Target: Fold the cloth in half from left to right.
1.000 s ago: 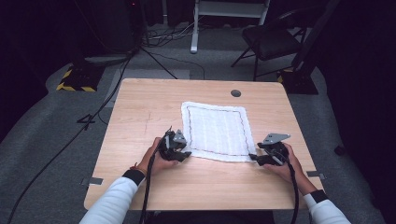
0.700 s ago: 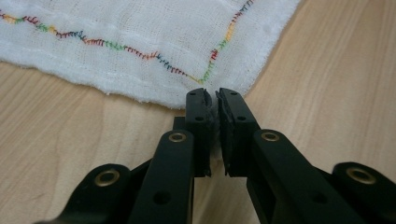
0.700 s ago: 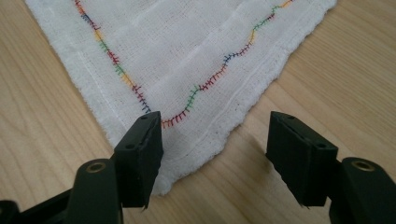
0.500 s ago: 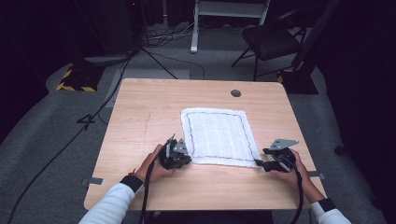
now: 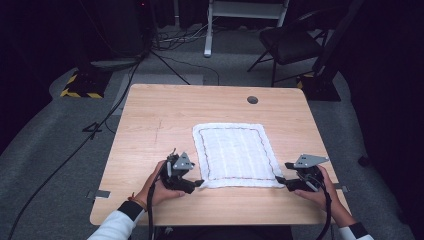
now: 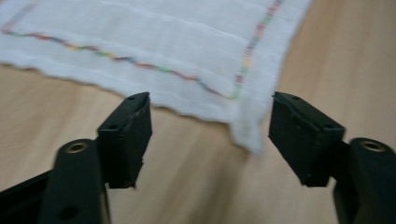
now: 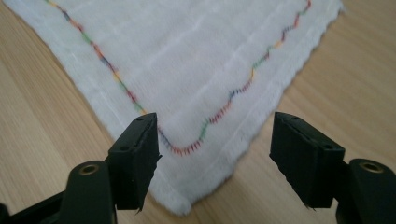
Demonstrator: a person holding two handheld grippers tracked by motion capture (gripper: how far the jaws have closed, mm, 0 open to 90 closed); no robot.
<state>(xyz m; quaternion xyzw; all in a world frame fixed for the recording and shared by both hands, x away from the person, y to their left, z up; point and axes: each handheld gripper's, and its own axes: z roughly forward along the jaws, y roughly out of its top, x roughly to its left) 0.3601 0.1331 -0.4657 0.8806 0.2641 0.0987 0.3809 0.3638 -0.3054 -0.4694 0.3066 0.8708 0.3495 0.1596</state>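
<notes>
White cloth (image 5: 236, 155) flat on the table (image 5: 150, 125), toward its near right part. Left gripper (image 5: 199, 183) at the near left corner, jaws just opened, spread, pinching nothing. Right gripper (image 5: 278, 179) at the near right corner, jaws spread, corner lying loose between them.

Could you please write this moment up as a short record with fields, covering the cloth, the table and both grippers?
surface: wooden table, with a round hole near the far edge
cloth: white cloth with a multicoloured stitched border, spread flat on the table
left gripper: at the cloth's near left corner, jaws open and just been opening, nothing clamped
right gripper: at the near right corner, jaws open, corner lying between them, not pinched
hands: left hand and right hand, each holding a gripper
</notes>
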